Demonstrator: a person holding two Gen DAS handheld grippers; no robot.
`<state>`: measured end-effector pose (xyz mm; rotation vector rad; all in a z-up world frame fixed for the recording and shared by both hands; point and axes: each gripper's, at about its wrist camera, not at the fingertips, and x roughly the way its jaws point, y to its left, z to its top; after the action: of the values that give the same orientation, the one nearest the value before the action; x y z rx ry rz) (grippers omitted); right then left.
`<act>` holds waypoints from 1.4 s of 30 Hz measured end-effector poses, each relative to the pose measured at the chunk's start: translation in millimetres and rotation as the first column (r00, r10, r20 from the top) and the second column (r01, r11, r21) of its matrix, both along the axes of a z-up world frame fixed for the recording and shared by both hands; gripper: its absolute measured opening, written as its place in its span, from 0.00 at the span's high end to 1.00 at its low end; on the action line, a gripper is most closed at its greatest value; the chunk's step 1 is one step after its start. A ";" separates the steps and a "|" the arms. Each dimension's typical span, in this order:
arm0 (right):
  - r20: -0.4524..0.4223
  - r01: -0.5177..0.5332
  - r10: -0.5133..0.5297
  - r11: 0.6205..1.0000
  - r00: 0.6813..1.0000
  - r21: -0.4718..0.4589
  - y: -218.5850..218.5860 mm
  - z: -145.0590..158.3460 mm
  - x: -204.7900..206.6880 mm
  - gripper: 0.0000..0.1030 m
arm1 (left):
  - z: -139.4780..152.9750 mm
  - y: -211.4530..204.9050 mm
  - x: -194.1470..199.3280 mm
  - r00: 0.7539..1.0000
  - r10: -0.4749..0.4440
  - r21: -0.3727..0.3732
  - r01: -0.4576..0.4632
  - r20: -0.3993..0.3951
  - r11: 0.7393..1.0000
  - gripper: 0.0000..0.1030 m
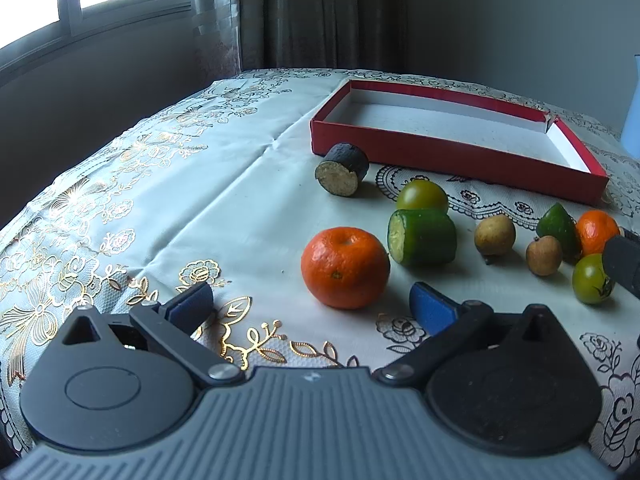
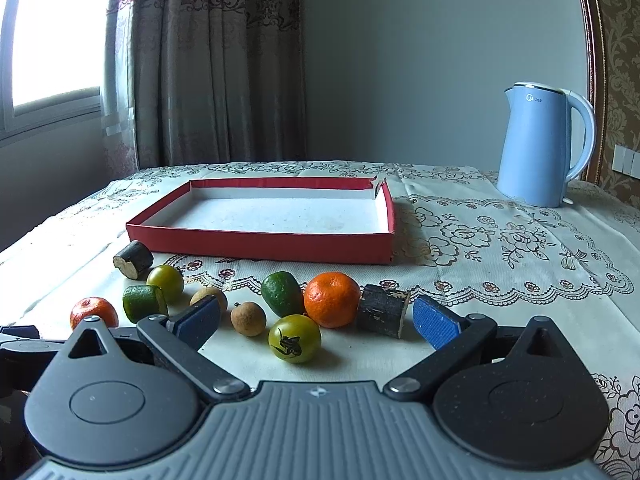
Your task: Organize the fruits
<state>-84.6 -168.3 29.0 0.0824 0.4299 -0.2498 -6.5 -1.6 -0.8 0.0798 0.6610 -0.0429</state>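
A shallow red box [image 1: 460, 156] [image 2: 260, 246] with a white bare floor lies at the back of the table. Fruits lie in front of it. In the left wrist view an orange [image 1: 345, 267] sits just ahead of my open left gripper [image 1: 312, 306], with a green cut piece [image 1: 424, 238], a green tomato [image 1: 422, 196] and a dark cut piece [image 1: 342, 170] behind. In the right wrist view my open right gripper [image 2: 316, 322] sits close over a green tomato [image 2: 295, 338], with an orange [image 2: 332, 299], a green fruit [image 2: 281, 293], a brown longan [image 2: 248, 318] and a dark block [image 2: 383, 315] around it.
A light blue kettle [image 2: 546, 144] stands at the back right of the table. A flowered tablecloth [image 1: 160, 208] covers the table, whose left edge falls off toward a window and curtains. More small fruits [image 1: 494, 235] lie between the two grippers.
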 end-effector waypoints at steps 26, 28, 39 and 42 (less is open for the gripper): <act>0.001 -0.025 0.025 1.000 1.000 0.017 -4.8 -8.1 -3.0 0.00 | 1.7 17.9 11.4 0.999 -0.038 0.003 0.038 0.038 0.999 0.00; 0.003 -0.025 0.025 1.000 1.000 0.018 -5.3 -8.2 -3.4 0.00 | 0.7 19.7 12.9 0.999 -0.038 -0.011 0.039 0.023 0.999 0.00; 0.007 -0.023 0.023 0.999 1.000 0.028 -8.8 -11.5 -6.1 0.00 | -1.4 22.7 14.1 0.999 -0.034 -0.041 0.035 0.006 0.999 0.00; 0.010 -0.026 0.025 0.999 1.000 0.044 -10.8 -12.7 -6.7 0.00 | -1.5 22.6 14.3 0.999 -0.034 -0.042 0.034 0.005 0.999 0.00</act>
<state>-91.3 -179.1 16.3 0.1210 0.4269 -0.2149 7.8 21.0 -2.3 0.0507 0.6541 -0.0892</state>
